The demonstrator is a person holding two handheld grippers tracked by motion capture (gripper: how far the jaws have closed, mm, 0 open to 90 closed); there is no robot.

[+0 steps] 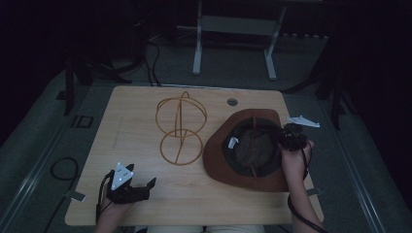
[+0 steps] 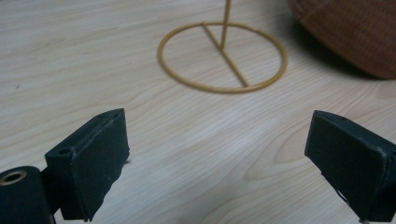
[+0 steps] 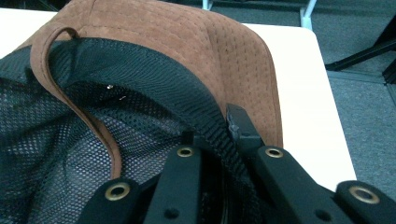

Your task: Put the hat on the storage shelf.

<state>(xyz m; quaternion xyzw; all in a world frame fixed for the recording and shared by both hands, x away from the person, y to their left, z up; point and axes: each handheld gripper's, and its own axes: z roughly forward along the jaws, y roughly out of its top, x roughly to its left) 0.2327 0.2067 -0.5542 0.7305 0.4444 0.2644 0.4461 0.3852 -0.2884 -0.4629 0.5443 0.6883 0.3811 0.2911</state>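
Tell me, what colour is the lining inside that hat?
Black mesh lining, inside the brown hat; clearest in the right gripper view.

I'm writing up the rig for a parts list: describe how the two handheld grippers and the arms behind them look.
Both are black. The left gripper carries a grey three-cornered plate with white dots; its two jaws end in blocky black pads. The right gripper has a grey plate too, brass-ringed holes in its jaw arms, and a black cable trailing back. The forearms are bare, with no sleeves in view.

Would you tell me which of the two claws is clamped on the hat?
The right claw is: its jaws pinch the brown hat's black mesh inner band. The left claw stands open over bare table, holding nothing.
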